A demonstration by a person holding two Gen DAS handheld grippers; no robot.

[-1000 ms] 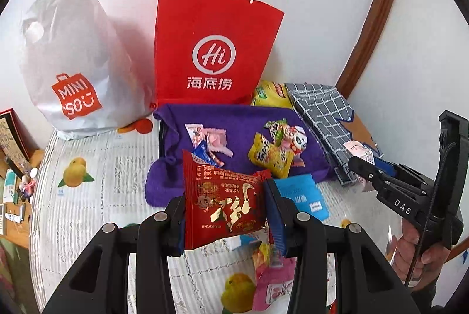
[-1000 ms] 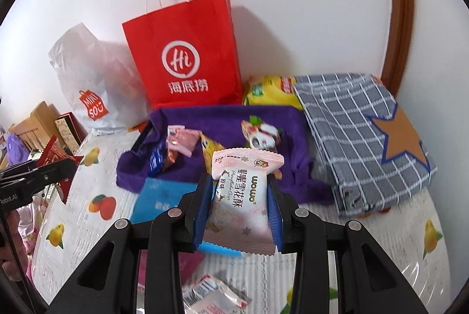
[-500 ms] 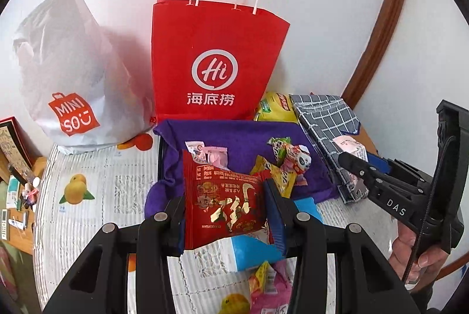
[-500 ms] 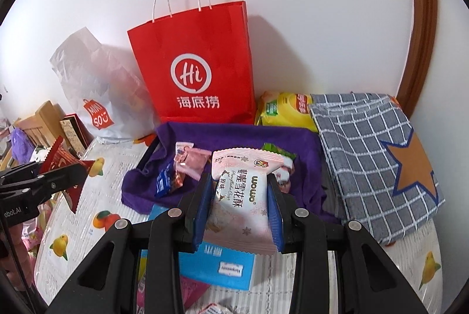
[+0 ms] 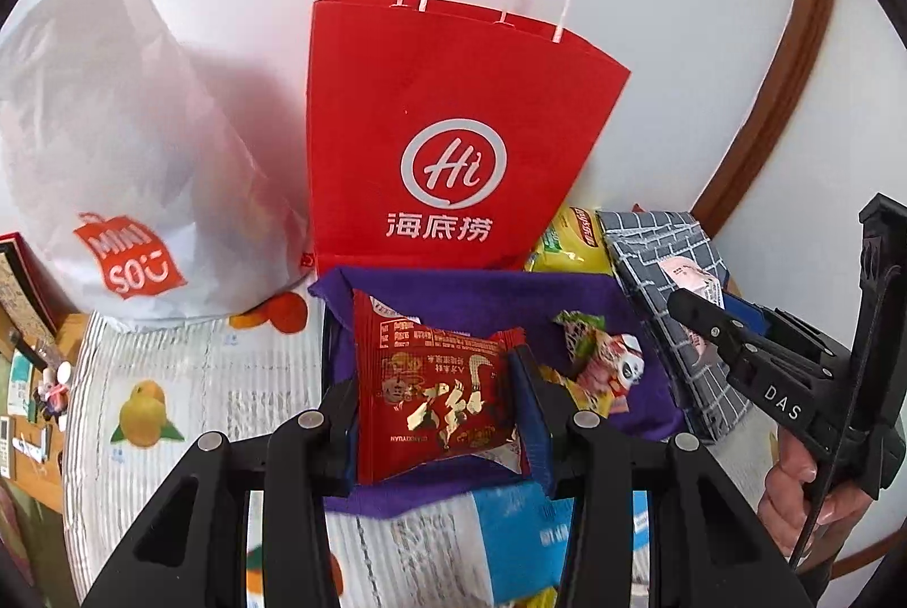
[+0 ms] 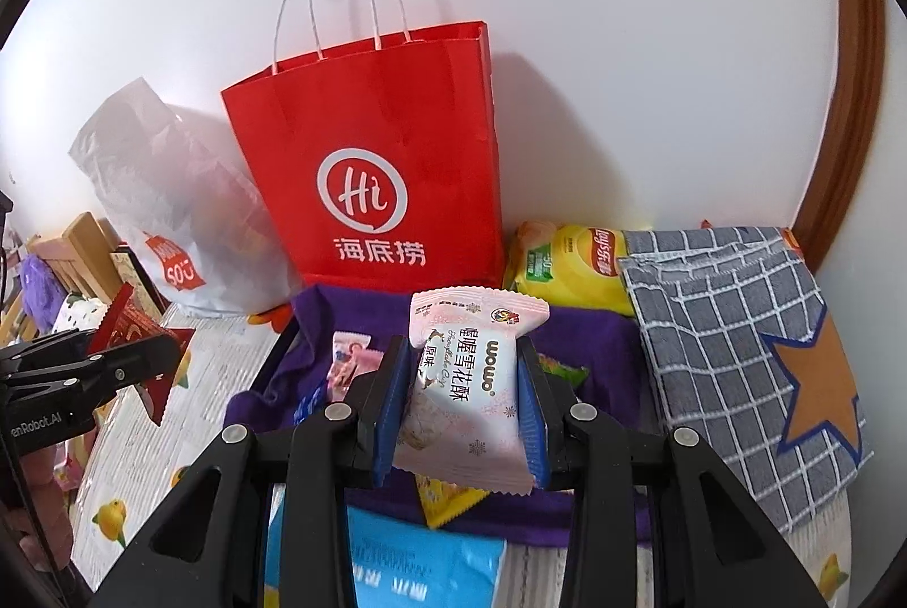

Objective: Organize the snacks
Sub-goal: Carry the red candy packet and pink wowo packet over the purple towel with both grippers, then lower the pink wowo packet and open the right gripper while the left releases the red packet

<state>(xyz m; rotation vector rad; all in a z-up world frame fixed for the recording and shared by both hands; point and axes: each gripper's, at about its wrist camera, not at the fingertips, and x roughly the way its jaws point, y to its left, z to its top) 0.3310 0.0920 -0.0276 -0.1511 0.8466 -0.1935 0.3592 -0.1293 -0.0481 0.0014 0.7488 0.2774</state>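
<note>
My left gripper [image 5: 436, 409] is shut on a red snack packet [image 5: 433, 389] and holds it above the purple cloth [image 5: 470, 287]. My right gripper [image 6: 465, 409] is shut on a pink-white snack packet [image 6: 470, 381], also above the purple cloth [image 6: 595, 341]. Several small snacks lie on the cloth, among them a panda-print one [image 5: 609, 361] and a pink one [image 6: 348, 358]. A red paper bag [image 5: 453, 137] with white handles stands upright behind the cloth, its top open. The right gripper also shows at the right of the left wrist view [image 5: 689, 304], the left one at the left of the right wrist view [image 6: 142, 353].
A white plastic bag [image 5: 113, 143] leans left of the red bag. A yellow chips bag [image 6: 572, 267] and a grey checked cloth bag with an orange star [image 6: 748, 353] lie to the right. A blue packet [image 6: 419, 568] lies in front. The wall is close behind.
Both grippers have moved forward and up toward the red bag, each keeping its packet. The purple cloth and red bag now look nearer and larger.
</note>
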